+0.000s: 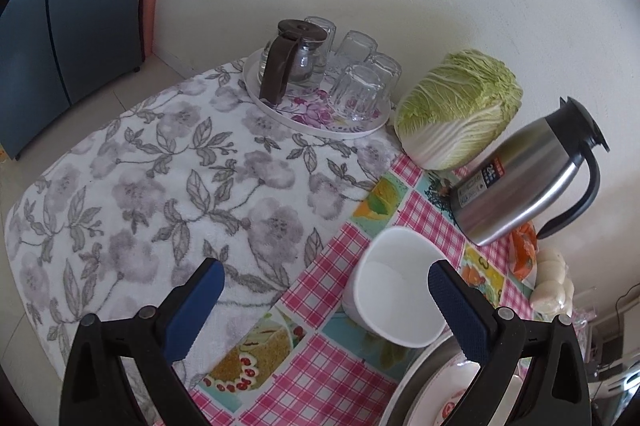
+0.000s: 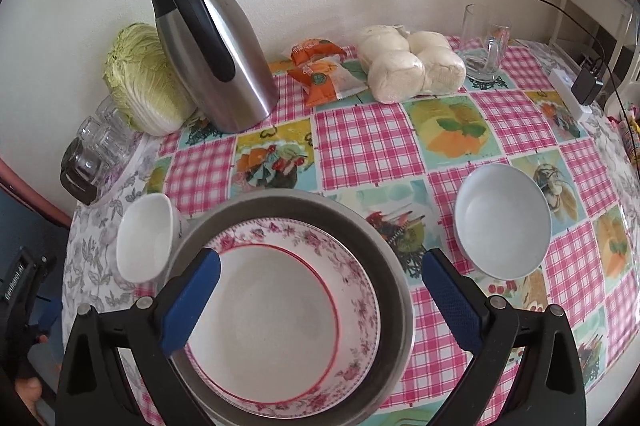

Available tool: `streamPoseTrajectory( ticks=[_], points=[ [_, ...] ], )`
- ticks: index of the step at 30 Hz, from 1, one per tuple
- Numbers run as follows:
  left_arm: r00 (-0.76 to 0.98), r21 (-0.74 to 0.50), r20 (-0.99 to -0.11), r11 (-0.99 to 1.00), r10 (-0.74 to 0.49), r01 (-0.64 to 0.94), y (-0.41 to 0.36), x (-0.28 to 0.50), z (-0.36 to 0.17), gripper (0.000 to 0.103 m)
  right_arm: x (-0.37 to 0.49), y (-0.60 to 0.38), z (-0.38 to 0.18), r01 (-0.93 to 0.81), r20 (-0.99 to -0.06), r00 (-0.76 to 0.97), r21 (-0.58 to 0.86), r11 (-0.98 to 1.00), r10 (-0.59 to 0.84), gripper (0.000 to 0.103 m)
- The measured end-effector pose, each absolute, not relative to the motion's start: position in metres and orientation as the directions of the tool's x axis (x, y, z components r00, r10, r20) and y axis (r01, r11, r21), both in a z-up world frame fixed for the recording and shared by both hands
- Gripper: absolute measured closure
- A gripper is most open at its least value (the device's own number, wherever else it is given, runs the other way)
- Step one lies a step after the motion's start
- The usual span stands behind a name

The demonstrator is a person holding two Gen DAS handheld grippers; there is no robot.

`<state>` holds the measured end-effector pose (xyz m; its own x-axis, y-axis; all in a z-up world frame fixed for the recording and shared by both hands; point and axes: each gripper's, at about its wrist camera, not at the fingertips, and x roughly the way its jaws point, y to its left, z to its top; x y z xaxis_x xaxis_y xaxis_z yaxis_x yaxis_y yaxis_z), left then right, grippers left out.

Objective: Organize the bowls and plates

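A floral-rimmed white plate (image 2: pixel 280 318) lies inside a round metal pan (image 2: pixel 384 250) at the table's near edge. My right gripper (image 2: pixel 320 290) hovers open above them, holding nothing. A small white bowl (image 2: pixel 142 238) stands just left of the pan; a pale round bowl (image 2: pixel 502 220) stands to its right. In the left wrist view the small white bowl (image 1: pixel 394 290) sits between the fingers of my open left gripper (image 1: pixel 326 298), below their tips, and the pan with the plate (image 1: pixel 444 386) shows at the bottom right.
A steel thermos jug (image 2: pixel 216 54), a cabbage (image 2: pixel 142 82), snack packets (image 2: pixel 324 74), bagged buns (image 2: pixel 408 62) and a glass mug (image 2: pixel 486 46) line the wall. A tray (image 1: pixel 280 106) holds a glass pot and upturned glasses (image 1: pixel 356 90) on a floral cloth (image 1: pixel 140 194).
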<state>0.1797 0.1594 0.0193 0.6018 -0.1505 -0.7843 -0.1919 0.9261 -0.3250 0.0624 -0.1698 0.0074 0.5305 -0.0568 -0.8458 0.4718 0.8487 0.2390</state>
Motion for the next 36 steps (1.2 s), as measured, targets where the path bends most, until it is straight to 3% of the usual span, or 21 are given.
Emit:
streamPoseTrajectory(
  ticks=[6,11,14,22,28,36],
  points=[
    [0.654,-0.361,-0.737,0.917,-0.170,-0.168,0.161,0.182,0.021,0.000,0.082,-0.152,0.024,0.414,-0.826,0.552,0.155,0.897,-0.112,0.002],
    [0.622,-0.351,-0.755,0.929,-0.208,-0.116,0.148,0.189,0.015,0.000,0.103,-0.133,0.029,0.356,-0.832,0.545,0.116,0.927,-0.105,0.002],
    [0.577,-0.381,-0.774,0.919,-0.260,-0.097,0.146,0.195,0.006,0.000,0.114,-0.121,0.031,0.322,-0.834,0.544,0.109,0.940,-0.089,0.002],
    [0.605,-0.359,-0.762,0.928,-0.231,-0.098,0.150,0.198,-0.001,0.000,0.141,-0.081,0.028,0.195,-0.823,0.568,0.155,0.968,0.017,0.003],
    [0.600,-0.353,-0.772,0.926,-0.209,-0.132,0.160,0.203,-0.007,0.000,0.159,-0.070,0.026,0.207,-0.795,0.606,0.182,0.961,0.021,0.003],
    [0.546,-0.404,-0.802,0.893,-0.242,-0.197,0.175,0.212,-0.032,0.001,0.183,-0.062,0.003,0.254,-0.833,0.553,0.183,0.950,0.013,0.003]
  ],
)
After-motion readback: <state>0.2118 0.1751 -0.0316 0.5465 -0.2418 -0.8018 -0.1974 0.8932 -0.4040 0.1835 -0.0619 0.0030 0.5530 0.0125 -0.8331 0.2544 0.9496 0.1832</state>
